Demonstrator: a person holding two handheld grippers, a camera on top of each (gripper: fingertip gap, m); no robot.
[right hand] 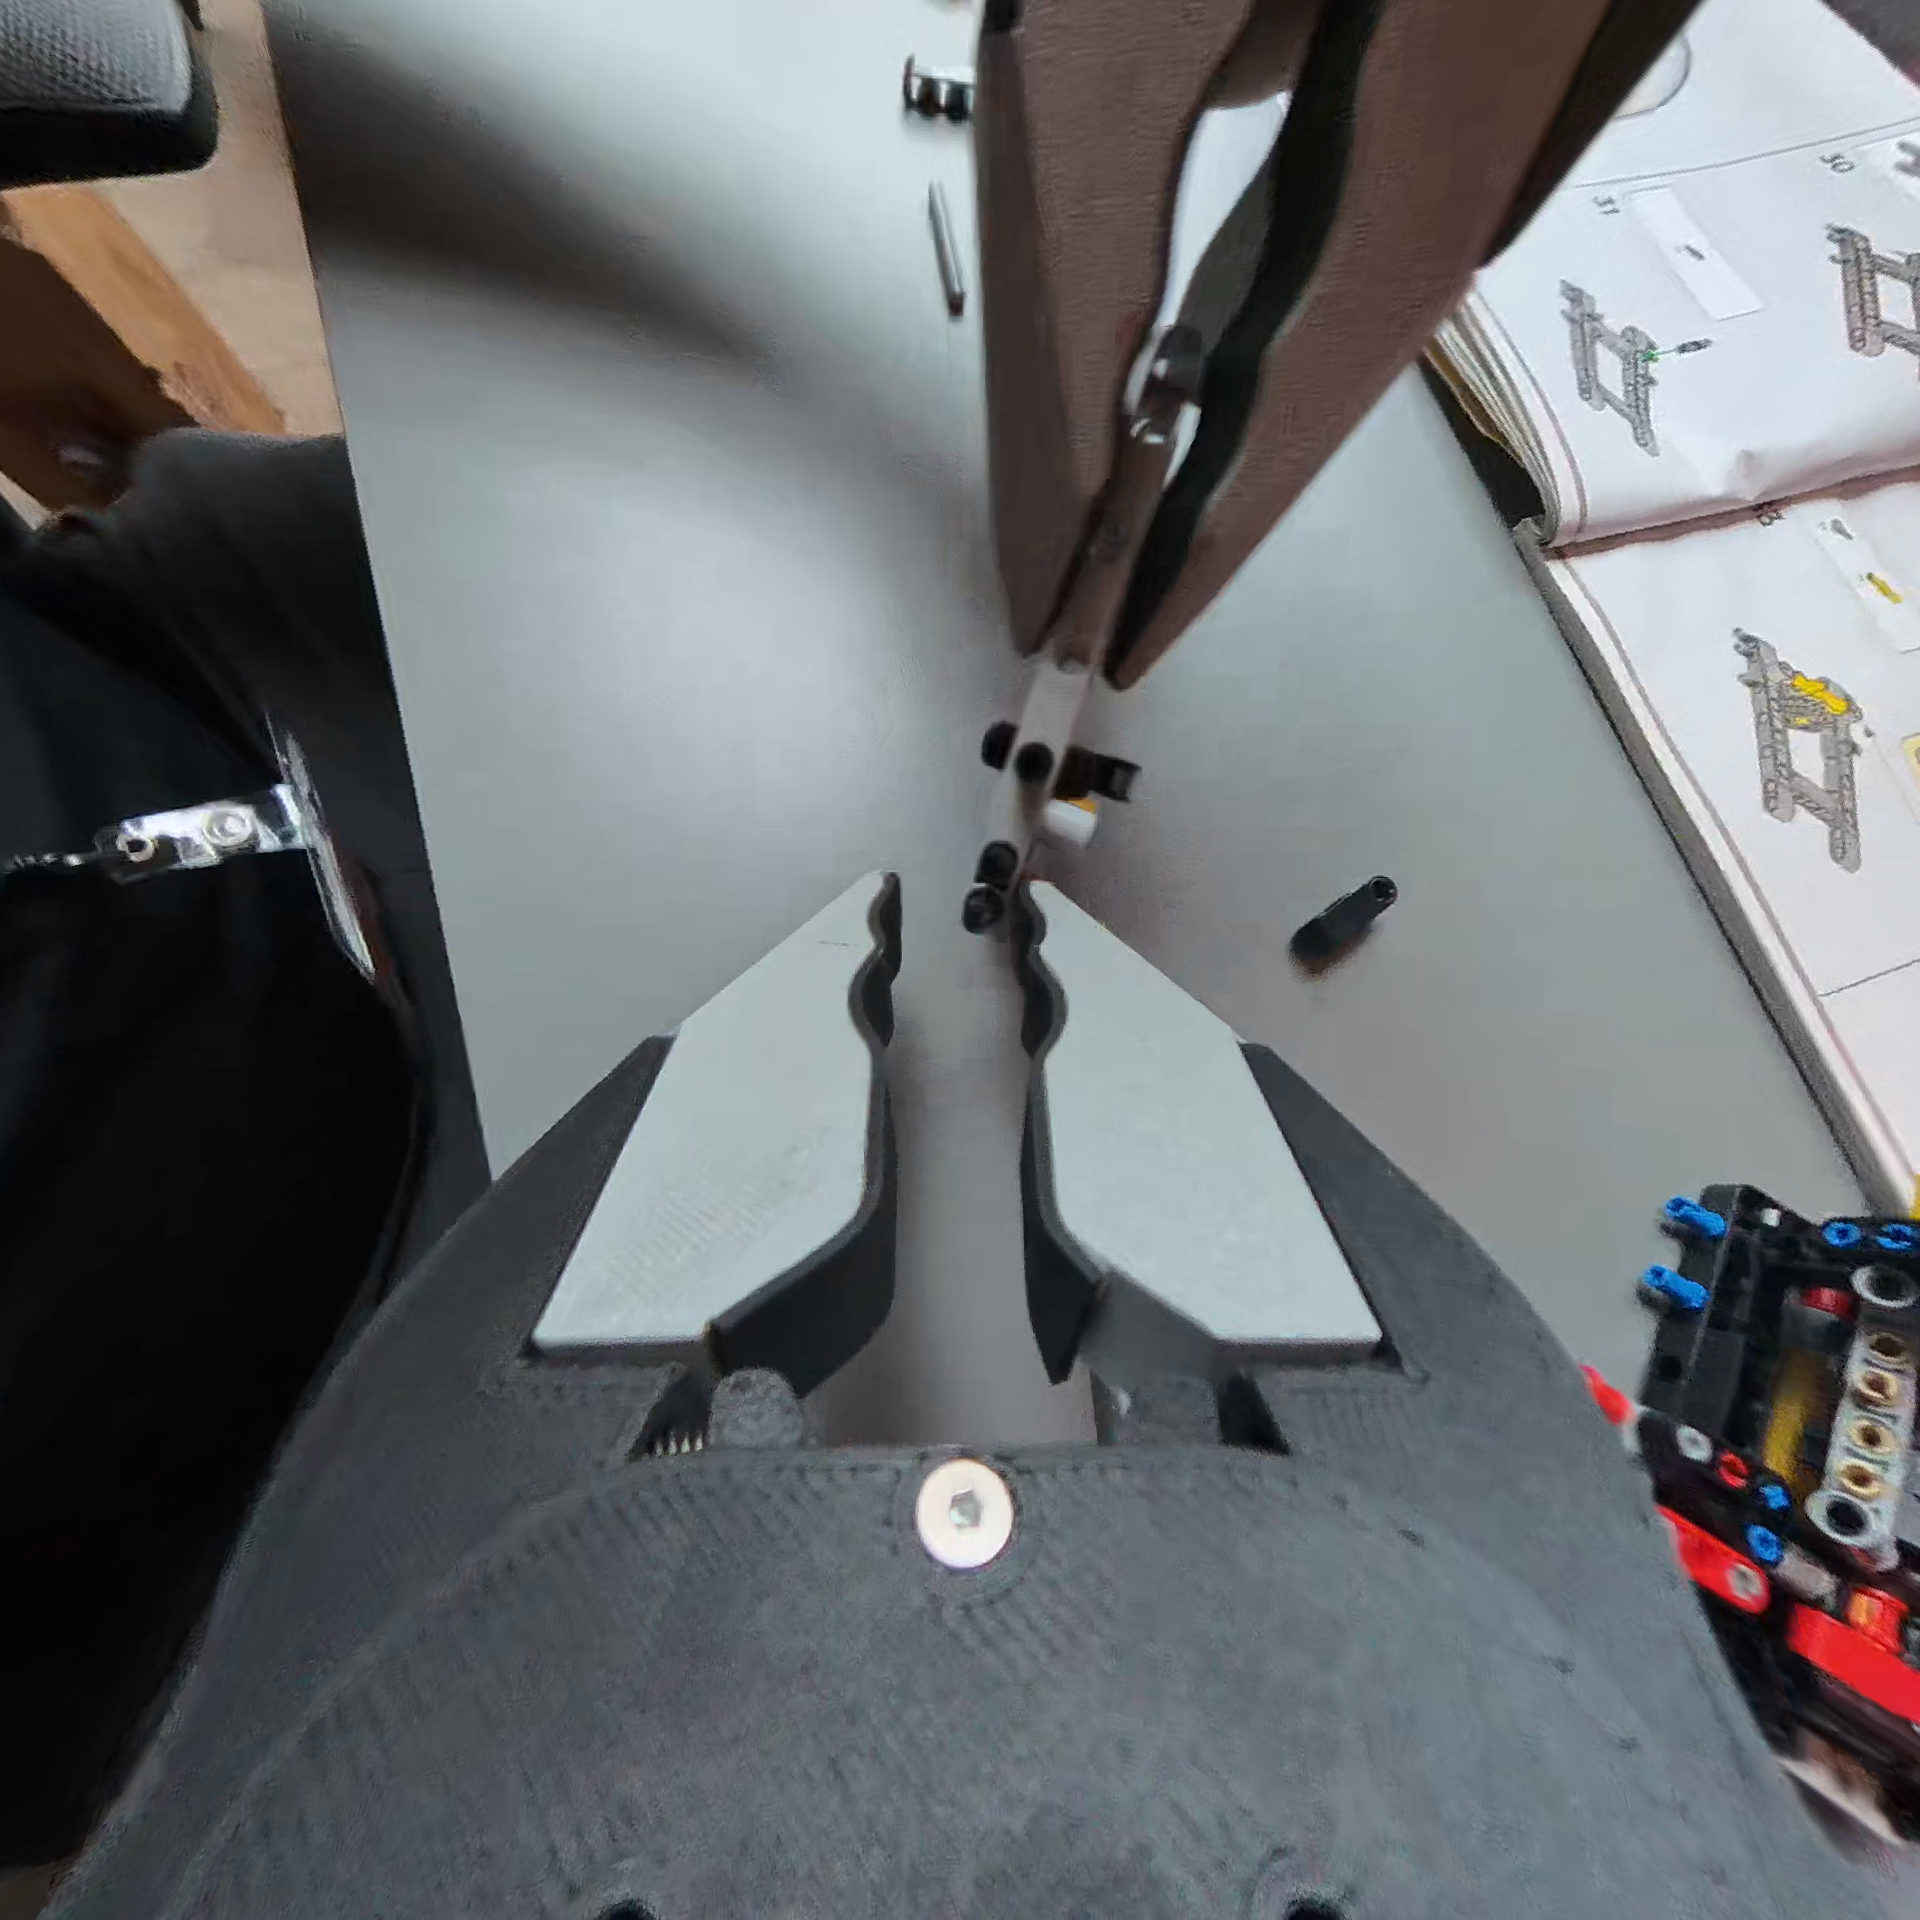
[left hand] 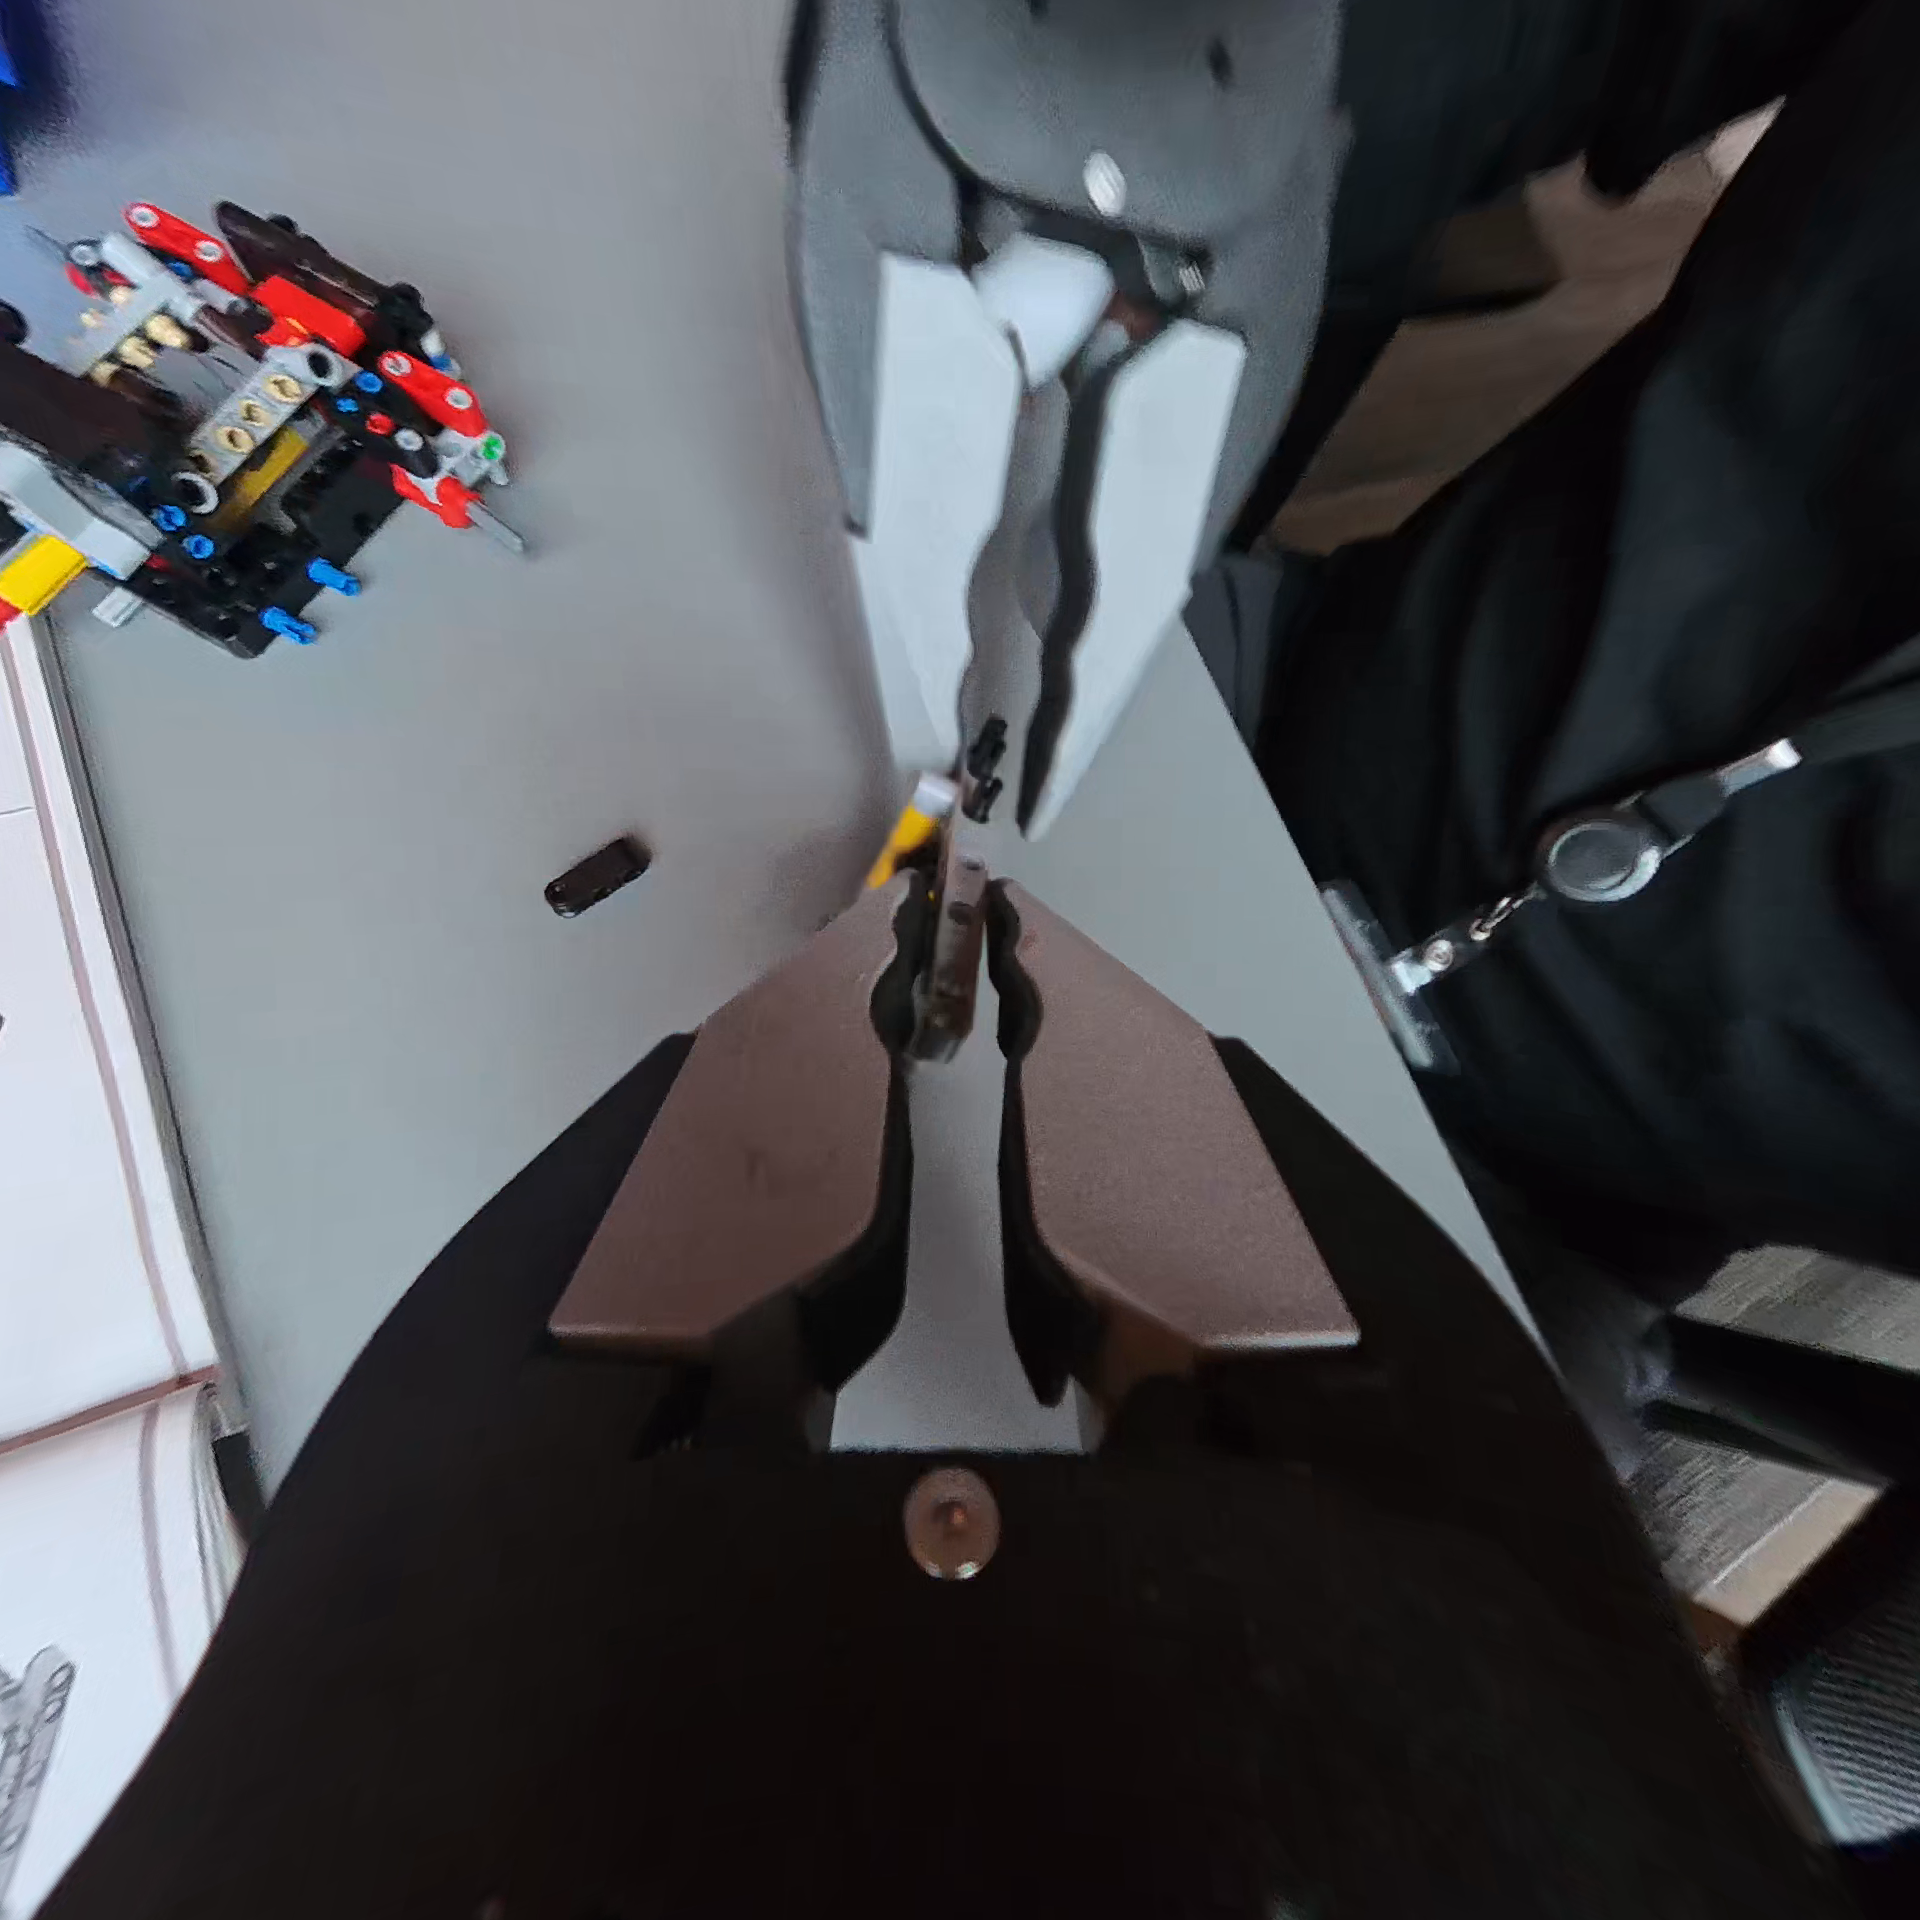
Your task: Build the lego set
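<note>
- A slim grey beam (left hand: pixel 954 961) with black pins on its free end is held above the grey table (left hand: pixel 436 790), clamped edge-on in the jaws of the brown-padded left gripper (left hand: pixel 951 904).
- Facing the beam's end, the grey-padded right gripper (right hand: pixel 961 899) has its jaws slightly apart around the black pins (right hand: pixel 989 888), not clearly gripping.
- Judgement: press a pin straight along its hole, keeping the beam steady.
- Away from the beam, a loose black connector (right hand: pixel 1340 920) lies on the matte table, and farther off sit the knobbly, multicoloured part-built model (left hand: pixel 239 426) and the paper instruction booklet (right hand: pixel 1714 343).

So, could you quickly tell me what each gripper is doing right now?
Left gripper: shut on the grey beam, held above the table.
Right gripper: open, holding nothing; its tips sit at the black pins on that beam.
</note>
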